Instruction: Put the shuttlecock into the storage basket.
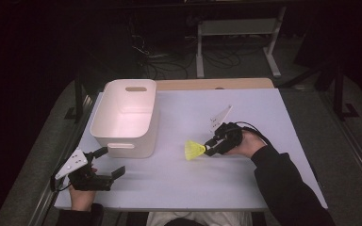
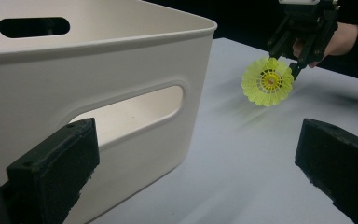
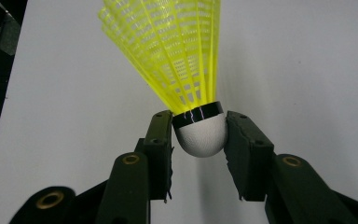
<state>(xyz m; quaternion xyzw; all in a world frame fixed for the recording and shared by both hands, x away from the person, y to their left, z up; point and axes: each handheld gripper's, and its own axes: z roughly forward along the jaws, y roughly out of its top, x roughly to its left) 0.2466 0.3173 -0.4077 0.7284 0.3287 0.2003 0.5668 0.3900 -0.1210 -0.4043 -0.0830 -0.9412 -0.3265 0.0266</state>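
a white surface (image 1: pixel 245 108) carries a white plastic bin (image 1: pixel 125 117) toward its far left, standing upright with its open top up and a slot handle in each end wall. the bin looks empty inside as far as the high view shows.

the right tongs (image 1: pixel 211 146) sit right of the middle of the surface, held by a hand (image 1: pixel 247 143) in a dark sleeve that comes in from the near right. they are closed on a yellow shuttlecock (image 1: pixel 194 150), pinching its white rounded cork between the two black jaws just below the dark band. in the right gripper view the cork (image 3: pixel 200 135) sits squarely between the jaws and the yellow mesh skirt fans away from them. in the high view the skirt points left, toward the bin, and the shuttlecock lies well right of the bin's near right corner, low over the surface; whether it touches the surface cannot be told.

the left tongs (image 1: pixel 111 162) are at the near left of the surface, just near of the bin's near wall, held by the other hand (image 1: pixel 82 195). their jaws stand wide apart with nothing between them. in the left gripper view the bin's wall with its slot handle (image 2: pixel 130 109) is close on the left side, and the shuttlecock with the right tongs shows farther off.
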